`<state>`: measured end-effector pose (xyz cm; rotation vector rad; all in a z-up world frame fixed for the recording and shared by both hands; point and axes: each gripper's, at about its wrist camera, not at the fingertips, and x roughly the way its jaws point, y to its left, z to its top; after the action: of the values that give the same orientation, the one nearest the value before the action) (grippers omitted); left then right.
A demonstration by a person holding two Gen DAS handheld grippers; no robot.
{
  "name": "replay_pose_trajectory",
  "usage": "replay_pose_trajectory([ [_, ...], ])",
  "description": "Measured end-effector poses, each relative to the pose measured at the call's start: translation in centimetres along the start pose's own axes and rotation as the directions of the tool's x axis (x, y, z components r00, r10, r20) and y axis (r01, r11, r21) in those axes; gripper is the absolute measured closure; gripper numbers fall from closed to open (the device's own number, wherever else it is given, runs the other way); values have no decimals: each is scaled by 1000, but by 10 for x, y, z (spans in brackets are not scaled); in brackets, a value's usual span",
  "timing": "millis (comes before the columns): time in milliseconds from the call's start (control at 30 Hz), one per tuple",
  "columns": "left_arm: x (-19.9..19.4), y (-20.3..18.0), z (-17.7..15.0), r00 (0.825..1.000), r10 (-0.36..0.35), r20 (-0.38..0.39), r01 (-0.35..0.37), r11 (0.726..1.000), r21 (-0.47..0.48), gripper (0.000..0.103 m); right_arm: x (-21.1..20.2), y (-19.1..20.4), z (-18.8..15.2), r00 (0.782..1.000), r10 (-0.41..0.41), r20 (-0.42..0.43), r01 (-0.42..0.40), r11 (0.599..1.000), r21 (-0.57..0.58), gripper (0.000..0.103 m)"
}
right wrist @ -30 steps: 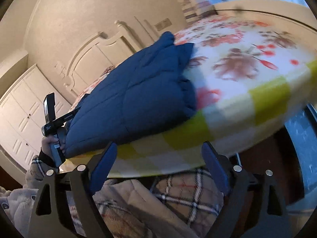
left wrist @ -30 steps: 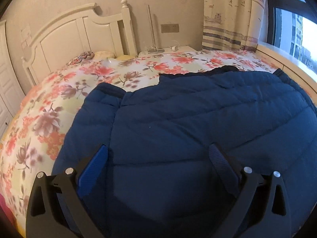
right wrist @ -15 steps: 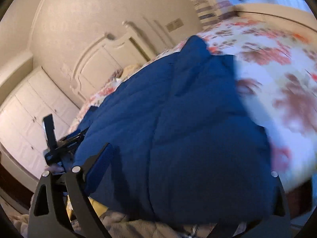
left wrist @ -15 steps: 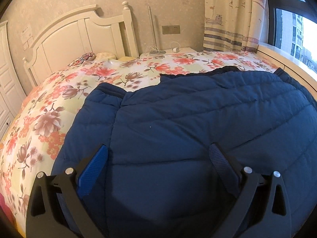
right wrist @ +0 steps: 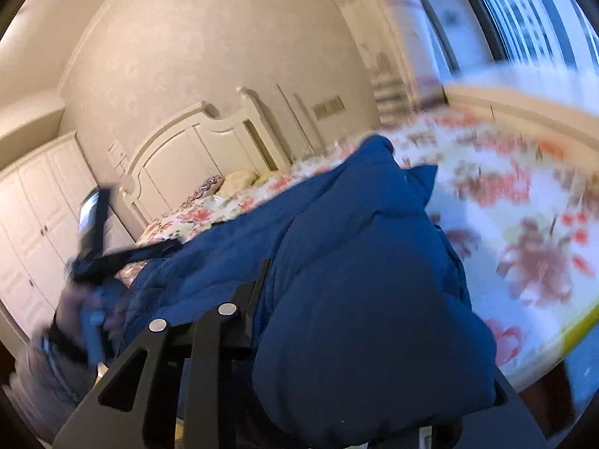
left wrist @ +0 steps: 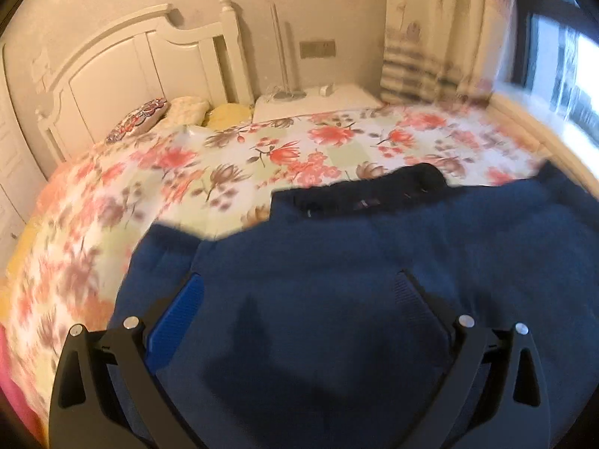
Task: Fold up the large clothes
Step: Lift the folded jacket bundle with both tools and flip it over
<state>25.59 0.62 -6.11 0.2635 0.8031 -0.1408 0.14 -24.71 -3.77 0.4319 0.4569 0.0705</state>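
A large dark blue quilted jacket (left wrist: 374, 280) lies spread on the floral bedspread (left wrist: 224, 164). In the left wrist view my left gripper (left wrist: 295, 292) is open above the jacket's near left part, fingers wide apart, nothing between them. In the right wrist view the jacket (right wrist: 355, 280) bulges up between the fingers of my right gripper (right wrist: 337, 336), which has closed in on its near right corner; the right finger is hidden by the fabric. The left gripper (right wrist: 93, 247) shows at the far left, held by a hand.
A white headboard (left wrist: 149, 71) and pillows (left wrist: 187, 112) stand at the bed's head. A nightstand (left wrist: 314, 101), curtain (left wrist: 441, 37) and window sill (left wrist: 543, 112) are to the right. White wardrobe doors (right wrist: 33, 217) are on the left. The bed's edge (right wrist: 572, 336) is near the right gripper.
My right gripper moved forward onto the jacket's near right corner and closed on it. My left gripper rose a little, showing more of the bed, and stayed open.
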Motion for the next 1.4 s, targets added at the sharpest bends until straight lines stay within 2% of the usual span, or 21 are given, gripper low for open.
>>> replay_pose_trajectory([
  [67,33,-14,12,994,76,-84,-72,996,43,2,-7,13,2,1000,-13,16,14,997,-78,65],
  [100,51,-21,12,987,58,-148,-50,997,59,2,-8,21,4,1000,-20,22,22,994,-108,65],
  [133,57,-23,10,986,48,-158,-39,997,62,2,-9,28,6,999,-29,24,33,989,-141,65],
  [233,40,-15,2,993,-4,-116,8,999,33,4,-7,36,9,999,-41,27,45,983,-180,65],
  [367,-37,13,-38,992,-128,17,129,992,-18,4,-3,41,17,998,-47,30,52,977,-205,65],
  [500,-76,1,-111,974,-225,3,224,971,87,4,0,61,27,998,-31,53,44,967,-251,65],
  [533,-79,-8,-131,978,-208,6,205,970,130,4,1,67,29,998,-22,54,36,964,-264,65],
  [600,-88,-13,-162,986,-124,111,103,979,177,4,6,87,34,998,-9,60,27,950,-311,65],
  [633,-91,-10,-168,985,-127,120,106,980,169,4,6,96,34,998,-7,67,29,941,-336,65],
  [700,-101,4,-175,969,-214,122,199,972,126,4,11,121,35,997,-8,81,41,909,-415,65],
  [767,-121,32,-182,934,-311,174,304,950,70,4,18,142,37,996,-10,85,49,882,-469,65],
  [800,-131,51,-186,925,-316,210,315,948,40,4,23,155,38,996,-7,85,48,868,-494,65],
  [900,-147,107,-191,942,-191,276,219,973,-72,4,37,200,33,996,10,88,43,815,-578,65],
  [1000,-160,187,-198,950,-41,311,130,954,-269,4,55,259,8,996,29,80,36,710,-703,65],
  [1067,-169,219,-202,946,14,325,104,934,-343,4,77,306,-28,998,38,56,24,570,-821,65],
  [1133,-182,244,-207,935,64,350,84,916,-391,4,100,337,-76,1000,28,7,-5,381,-924,64],
  [1200,-184,255,-209,936,54,348,98,910,-403,3,124,353,-147,1000,-28,-15,-13,77,-997,63],
  [1233,-182,257,-209,938,28,346,122,906,-406,3,127,353,-177,997,-20,74,73,-71,-995,62],
  [1267,-181,259,-210,939,10,343,141,901,-411,3,127,351,-194,993,-2,120,118,-155,-981,60],
  [1300,-177,259,-209,941,-21,338,170,894,-415,3,126,349,-200,993,8,119,118,-177,-977,58],
  [1400,-180,250,-198,935,-78,345,212,905,-369,3,123,347,-187,998,12,66,67,-118,-991,57],
])
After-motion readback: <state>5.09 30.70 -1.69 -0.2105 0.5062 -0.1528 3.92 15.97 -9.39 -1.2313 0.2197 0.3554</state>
